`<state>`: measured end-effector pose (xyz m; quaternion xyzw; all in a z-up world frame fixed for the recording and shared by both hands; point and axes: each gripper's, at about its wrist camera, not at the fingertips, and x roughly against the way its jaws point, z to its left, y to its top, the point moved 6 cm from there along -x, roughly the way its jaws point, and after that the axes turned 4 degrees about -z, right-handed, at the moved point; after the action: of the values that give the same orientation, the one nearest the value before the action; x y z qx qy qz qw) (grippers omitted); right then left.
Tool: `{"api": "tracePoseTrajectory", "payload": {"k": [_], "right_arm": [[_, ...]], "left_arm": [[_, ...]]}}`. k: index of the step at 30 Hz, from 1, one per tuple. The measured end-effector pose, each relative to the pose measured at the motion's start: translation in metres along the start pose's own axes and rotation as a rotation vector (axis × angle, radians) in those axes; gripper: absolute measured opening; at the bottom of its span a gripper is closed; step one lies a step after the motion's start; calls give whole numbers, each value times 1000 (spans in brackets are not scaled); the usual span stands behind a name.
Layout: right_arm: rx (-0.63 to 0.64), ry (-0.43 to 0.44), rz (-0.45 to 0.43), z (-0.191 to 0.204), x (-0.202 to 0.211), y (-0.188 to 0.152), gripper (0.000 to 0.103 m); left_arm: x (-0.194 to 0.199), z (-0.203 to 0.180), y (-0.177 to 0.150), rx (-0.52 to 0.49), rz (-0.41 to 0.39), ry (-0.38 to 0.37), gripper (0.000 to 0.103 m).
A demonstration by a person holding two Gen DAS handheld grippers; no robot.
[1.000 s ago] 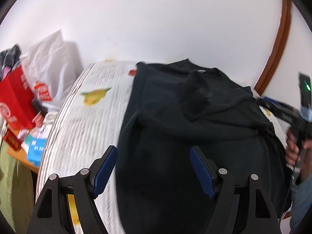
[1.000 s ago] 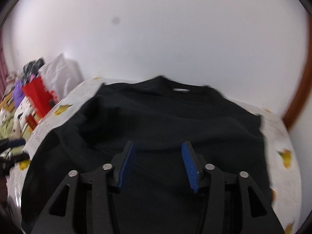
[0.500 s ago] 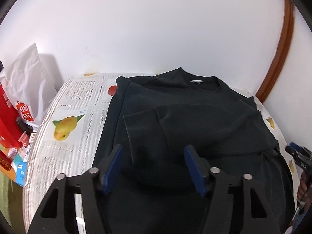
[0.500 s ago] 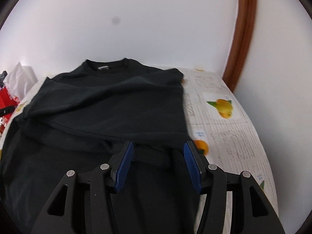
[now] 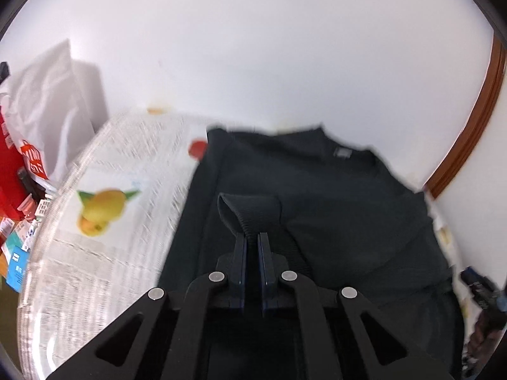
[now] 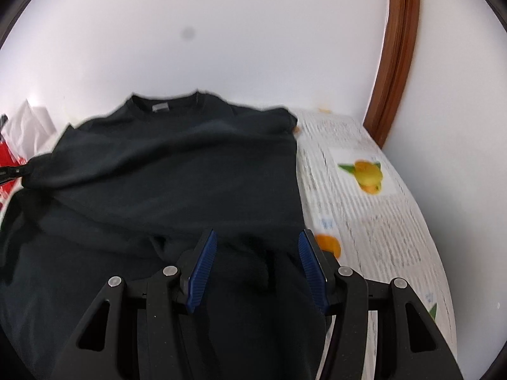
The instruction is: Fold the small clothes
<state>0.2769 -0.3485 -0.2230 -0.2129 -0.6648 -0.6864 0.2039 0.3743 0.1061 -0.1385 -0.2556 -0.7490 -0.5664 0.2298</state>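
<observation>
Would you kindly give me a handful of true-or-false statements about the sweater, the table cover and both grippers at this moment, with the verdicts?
1. The left gripper is shut on a fold of the black sweater. True.
2. The right gripper is clamped on the sweater's neckline. False: its jaws stand open over the near part of the sweater, pinching nothing.
3. The sweater lies on a table cover printed with text and yellow fruit. True.
4. The sweater's neck label lies at the end far from the grippers. True.
5. The sweater is bright red. False: it is black.
</observation>
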Motion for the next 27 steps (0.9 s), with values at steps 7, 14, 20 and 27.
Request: {"api": "tracePoseTrajectory", "payload": {"k": [7, 14, 20, 27], "right_arm": [[-47, -46, 44, -17, -32, 5, 53], [-122, -82, 110, -34, -46, -9, 53], [-144, -92, 59, -41, -6, -8, 53], [-160, -114, 26, -47, 51, -22, 53]], "left_arm": [[-7, 19, -23, -24, 81, 77, 7], [-13, 17, -34, -61, 100, 98, 10], [11, 10, -34, -118, 71, 137, 10], [67, 0, -49, -148, 24, 152, 10]]}}
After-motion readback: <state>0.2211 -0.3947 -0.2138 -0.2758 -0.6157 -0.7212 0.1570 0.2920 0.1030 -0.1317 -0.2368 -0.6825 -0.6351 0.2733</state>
